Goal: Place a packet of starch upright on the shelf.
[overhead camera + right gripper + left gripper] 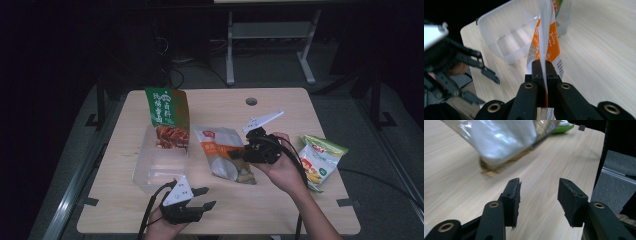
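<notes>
A white and orange snack pouch point(223, 150) is lifted off the table near its middle, and my right gripper point(240, 152) is shut on its right edge. In the right gripper view the jaws pinch the thin pouch edge point(547, 45), which rises straight up from my right gripper point(543, 75). My left gripper point(210, 197) rests near the front edge with its jaws apart and pointing right. The left gripper view has my left gripper point(539, 197) open over bare wood, with the pouch point(499, 142) hanging ahead of it.
A clear plastic container point(150, 172) stands at the left centre, with a green snack bag point(167, 117) upright in its far end. A green and white bag point(320, 160) lies at the right edge. A cable hole point(251, 101) is at the back.
</notes>
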Tool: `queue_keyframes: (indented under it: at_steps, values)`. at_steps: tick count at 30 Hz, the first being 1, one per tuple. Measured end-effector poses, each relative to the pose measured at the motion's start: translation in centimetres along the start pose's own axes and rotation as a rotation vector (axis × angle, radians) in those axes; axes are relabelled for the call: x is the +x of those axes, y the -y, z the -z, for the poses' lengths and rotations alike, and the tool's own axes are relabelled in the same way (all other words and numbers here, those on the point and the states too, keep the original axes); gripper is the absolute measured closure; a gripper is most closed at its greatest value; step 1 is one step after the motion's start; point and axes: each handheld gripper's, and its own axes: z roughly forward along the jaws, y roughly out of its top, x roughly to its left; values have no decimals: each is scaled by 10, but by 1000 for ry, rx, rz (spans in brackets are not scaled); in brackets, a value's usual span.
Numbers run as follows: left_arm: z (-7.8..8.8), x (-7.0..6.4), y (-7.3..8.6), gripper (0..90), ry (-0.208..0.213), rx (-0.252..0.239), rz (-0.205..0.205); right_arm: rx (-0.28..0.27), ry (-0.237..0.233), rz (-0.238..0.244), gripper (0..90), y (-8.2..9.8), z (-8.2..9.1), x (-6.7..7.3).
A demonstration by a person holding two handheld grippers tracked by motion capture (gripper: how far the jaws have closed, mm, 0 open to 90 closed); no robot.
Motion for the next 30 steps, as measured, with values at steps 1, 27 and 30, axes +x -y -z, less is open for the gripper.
queue_keyframes:
  at_steps: [1, 27, 30]
  values:
    - [0, -1, 0, 508, 2, 4, -6, -1, -1, 4, 900, -3, -1, 1]
    - [-4, -5, 6, 427, 40, 38, -26, -26, -47, 88, 900, -79, -29, 18]
    - [-3, -6, 7, 425, 43, 29, -10, -28, -50, 89, 900, -85, -35, 20]
